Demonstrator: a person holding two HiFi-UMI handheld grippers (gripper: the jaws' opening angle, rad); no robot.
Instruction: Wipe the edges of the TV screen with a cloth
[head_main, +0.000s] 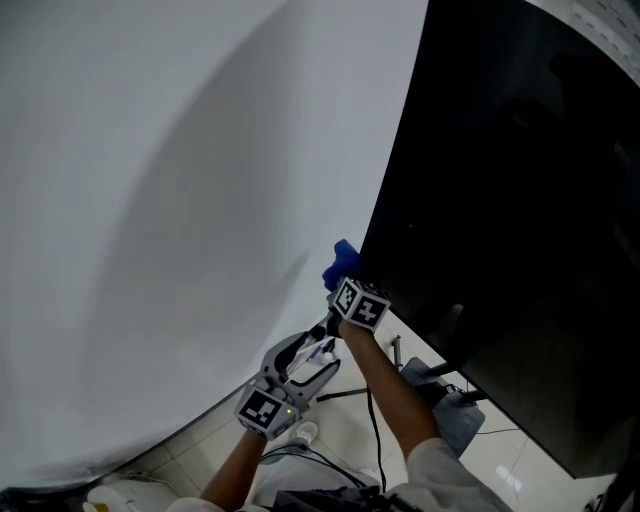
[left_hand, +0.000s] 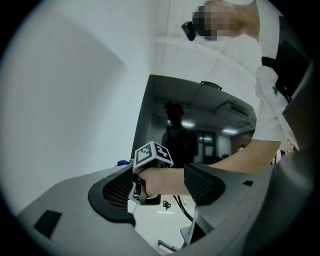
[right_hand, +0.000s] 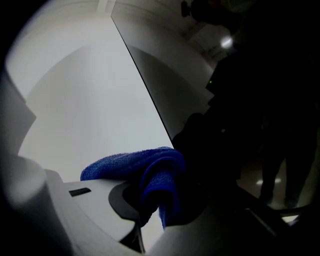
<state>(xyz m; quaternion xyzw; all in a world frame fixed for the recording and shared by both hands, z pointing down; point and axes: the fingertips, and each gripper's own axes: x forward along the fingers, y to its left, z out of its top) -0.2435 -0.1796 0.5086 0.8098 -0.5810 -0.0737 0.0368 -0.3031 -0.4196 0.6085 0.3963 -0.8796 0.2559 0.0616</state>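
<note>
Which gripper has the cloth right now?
The right gripper, shut on the blue cloth at the edge of the TV screen; the left gripper is open and empty.

Soft indoor light on a white wall (head_main: 180, 200), with a dark glossy TV screen (head_main: 520, 220)

A broad, soft-edged shadow crosses the wall in the head view. The screen mirrors ceiling lights (left_hand: 189, 123) (clearest in the left gripper view). The right gripper view is dim and its right half is nearly black, with only the blue cloth (right_hand: 150, 170) keeping colour. Both gripper views bend and darken at the corners.
</note>
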